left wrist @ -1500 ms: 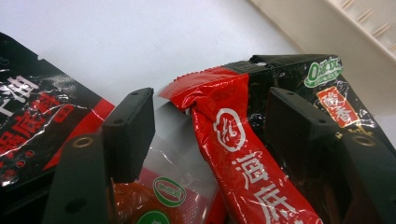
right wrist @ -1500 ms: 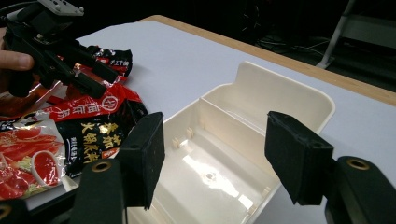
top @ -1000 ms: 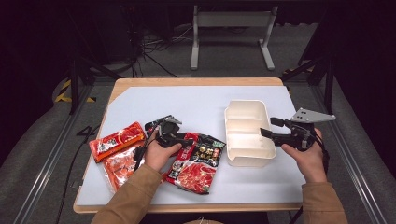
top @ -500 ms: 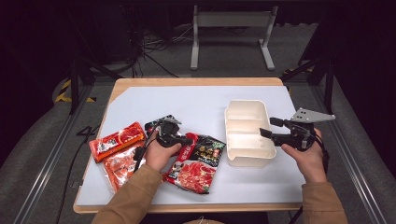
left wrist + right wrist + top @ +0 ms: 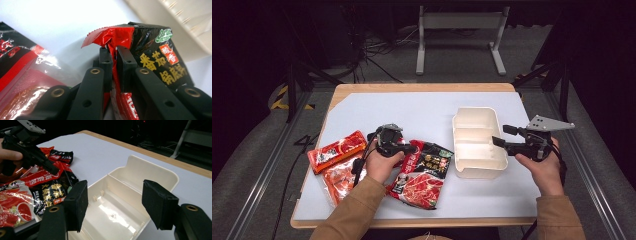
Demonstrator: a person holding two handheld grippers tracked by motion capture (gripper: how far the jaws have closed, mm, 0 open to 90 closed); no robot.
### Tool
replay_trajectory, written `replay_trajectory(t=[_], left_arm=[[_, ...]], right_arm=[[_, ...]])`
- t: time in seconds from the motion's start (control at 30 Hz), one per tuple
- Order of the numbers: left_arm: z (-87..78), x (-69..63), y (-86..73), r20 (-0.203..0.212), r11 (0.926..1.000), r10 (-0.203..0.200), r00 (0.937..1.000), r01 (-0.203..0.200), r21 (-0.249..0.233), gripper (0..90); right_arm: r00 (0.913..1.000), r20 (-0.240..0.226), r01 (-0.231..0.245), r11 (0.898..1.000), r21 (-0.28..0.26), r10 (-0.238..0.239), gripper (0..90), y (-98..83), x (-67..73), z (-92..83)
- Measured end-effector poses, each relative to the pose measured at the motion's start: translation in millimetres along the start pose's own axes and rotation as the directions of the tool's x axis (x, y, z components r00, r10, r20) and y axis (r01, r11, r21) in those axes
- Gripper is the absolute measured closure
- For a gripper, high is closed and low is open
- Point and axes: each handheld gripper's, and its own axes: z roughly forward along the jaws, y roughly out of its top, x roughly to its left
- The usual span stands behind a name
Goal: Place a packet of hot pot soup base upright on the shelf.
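Fingers of the left gripper [image 5: 113,58] were pinched tight on the crumpled upper edge of a glossy red-and-black foil food packet with yellow lettering [image 5: 150,50], which lay on the pale blue-white table mat [image 5: 422,112] just left of a cream plastic divided tray [image 5: 474,142]; the right gripper [image 5: 112,202] had its black padded jaws spread wide, holding nothing, poised over the near end of that tray; in the high view the right gripper [image 5: 507,140] sat at the tray's right rim; two further red transparent sauce packets [image 5: 339,160] lay at the mat's left side, beside the person's left hand [image 5: 379,165]; the tray's compartments looked bare.
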Motion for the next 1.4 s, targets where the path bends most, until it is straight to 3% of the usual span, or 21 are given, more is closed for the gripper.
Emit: replay_trajectory(t=[0.3,0.4,0.67,0.83,1.1,1.13,1.3,1.4], left_arm=[[-20.2,-15.6,0.5,-0.014,0.998,0.035,0.9993,-0.035,-0.052,84.8],[-27.4,-20.2,0.9,0.025,0.9955,0.034,0.9991,-0.031,-0.089,85.4],[-47.5,-37.1,2.9,0.034,0.9874,0.08,0.9962,-0.075,-0.139,85.9],[-58.0,-49.3,5.4,0.034,0.9766,0.134,0.9904,-0.126,-0.174,85.8],[-76.0,-64.3,8.4,0.081,0.9547,0.205,0.9755,-0.181,-0.237,85.7],[-76.0,-64.3,8.4,0.081,0.9547,0.205,0.9755,-0.181,-0.237,85.6],[-82.7,-77.5,9.0,0.071,0.9384,0.256,0.964,-0.23,-0.257,85.7],[-86.4,-83.3,8.8,0.064,0.9316,0.269,0.961,-0.243,-0.27,85.9]], right_arm=[[1.0,-0.001,0.006,1.0,-0.015,-0.006,38.5,3.1,-0.4,-2.7],[1.0,-0.005,0.008,1.0,-0.019,-0.008,38.6,4.4,0.8,-2.5],[0.9999,-0.01,0.013,1.0,-0.026,-0.013,38.6,6.4,1.7,-3.9],[0.9998,-0.013,0.014,0.999,-0.037,-0.014,38.8,7.8,2.3,-6.2],[0.9997,-0.016,0.018,0.999,-0.042,-0.018,38.8,9.2,3.7,-7.1],[0.9997,-0.017,0.02,0.999,-0.042,-0.02,38.8,9.3,3.9,-7.0],[0.9995,-0.021,0.022,0.999,-0.04,-0.023,38.8,10.2,5.9,-5.8],[0.9993,-0.025,0.026,0.999,-0.045,-0.028,38.9,11.6,7.8,-6.4]])
